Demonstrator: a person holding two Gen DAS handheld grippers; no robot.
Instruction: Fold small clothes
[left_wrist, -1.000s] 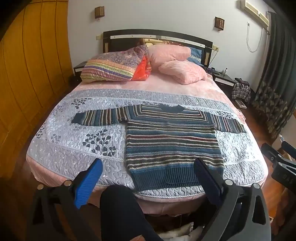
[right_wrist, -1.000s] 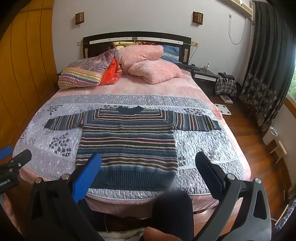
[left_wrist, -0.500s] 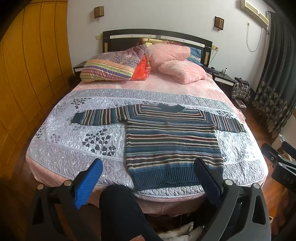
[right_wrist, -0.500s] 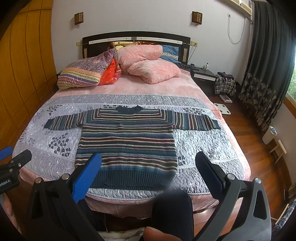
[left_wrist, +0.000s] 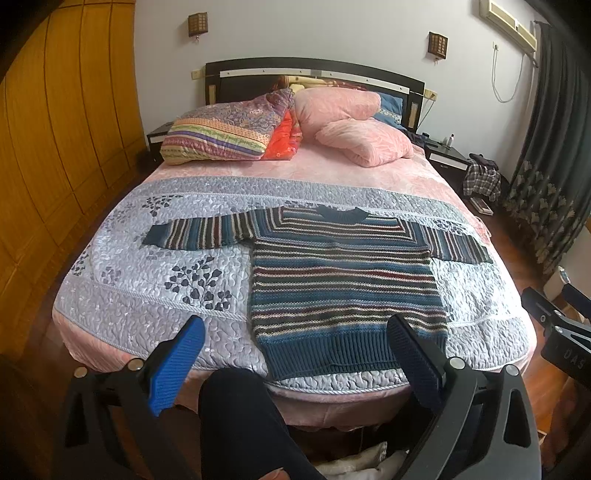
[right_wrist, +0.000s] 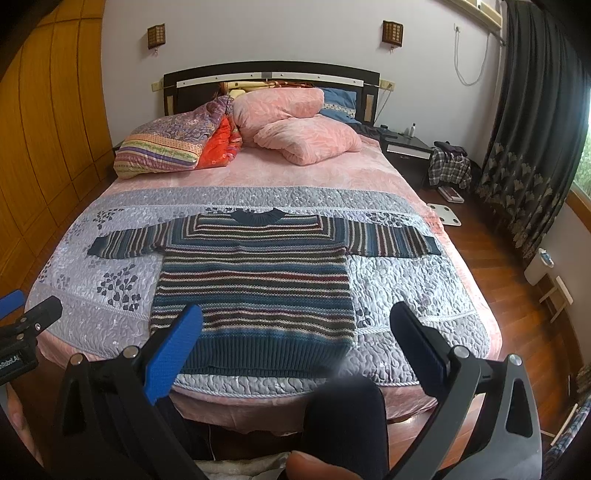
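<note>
A striped knit sweater (left_wrist: 343, 280) (right_wrist: 255, 288) lies flat on the bed, front up, both sleeves spread sideways and its ribbed blue hem toward me. My left gripper (left_wrist: 295, 339) hovers open before the foot of the bed, near the hem's left half, with nothing between its blue pads. My right gripper (right_wrist: 295, 328) is also open and empty, held short of the hem. Each gripper shows at the edge of the other's view.
The grey quilted bedspread (left_wrist: 147, 295) covers the bed's near half. Pillows and a folded patterned quilt (left_wrist: 229, 129) are piled by the headboard. A person's dark-clothed knee (left_wrist: 240, 424) rises between me and the bed. Wooden wardrobe left, nightstand, curtain and wood floor right.
Almost nothing: both views drift very slightly. The sweater lies as before and both grippers stay open.
</note>
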